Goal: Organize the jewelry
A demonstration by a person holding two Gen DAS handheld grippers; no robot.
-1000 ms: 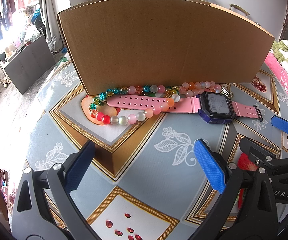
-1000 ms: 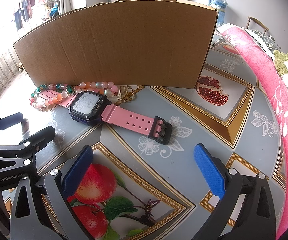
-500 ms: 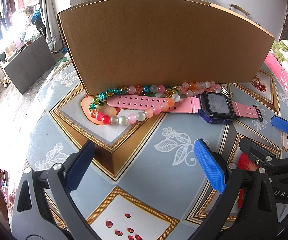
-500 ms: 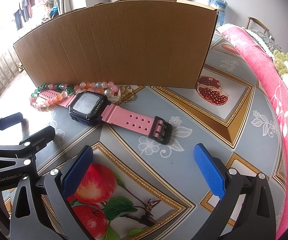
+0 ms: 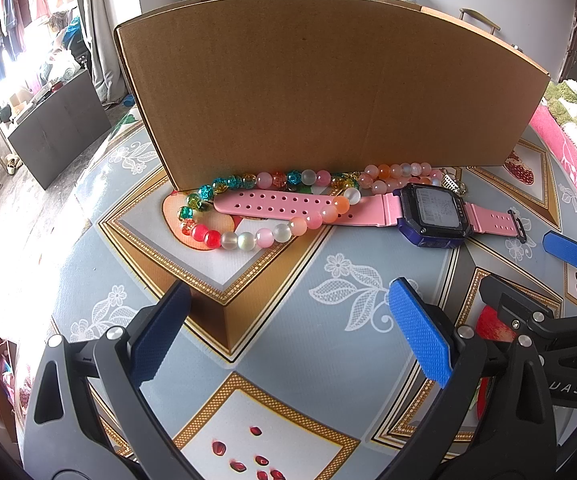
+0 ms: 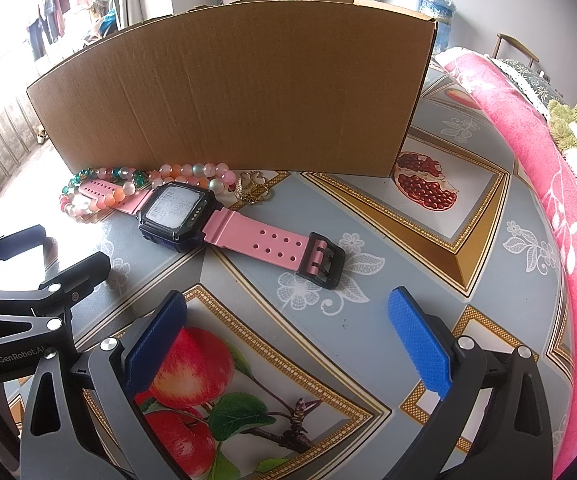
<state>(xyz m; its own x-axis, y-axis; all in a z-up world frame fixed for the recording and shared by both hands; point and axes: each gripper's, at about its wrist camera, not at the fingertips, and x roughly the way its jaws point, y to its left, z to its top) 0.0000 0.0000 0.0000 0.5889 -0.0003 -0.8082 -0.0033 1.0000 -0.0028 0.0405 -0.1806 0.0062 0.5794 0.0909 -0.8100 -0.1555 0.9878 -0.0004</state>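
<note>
A pink-strapped watch (image 5: 428, 210) with a dark square face lies on the table in front of a cardboard box (image 5: 328, 92); it also shows in the right wrist view (image 6: 192, 216). A multicoloured bead bracelet (image 5: 248, 236) loops over its left strap. A second pink-orange bead bracelet (image 5: 396, 172) and a small gold chain (image 6: 252, 188) lie against the box (image 6: 228, 100). My left gripper (image 5: 288, 328) is open and empty, short of the beads. My right gripper (image 6: 288, 328) is open and empty, short of the watch buckle (image 6: 320, 260).
The table (image 5: 328, 360) has a patterned fruit-print cloth (image 6: 368, 360). A pink blanket (image 6: 548, 200) lies along the right side. The box stands upright behind the jewelry. The floor drops away at the left edge (image 5: 28, 220).
</note>
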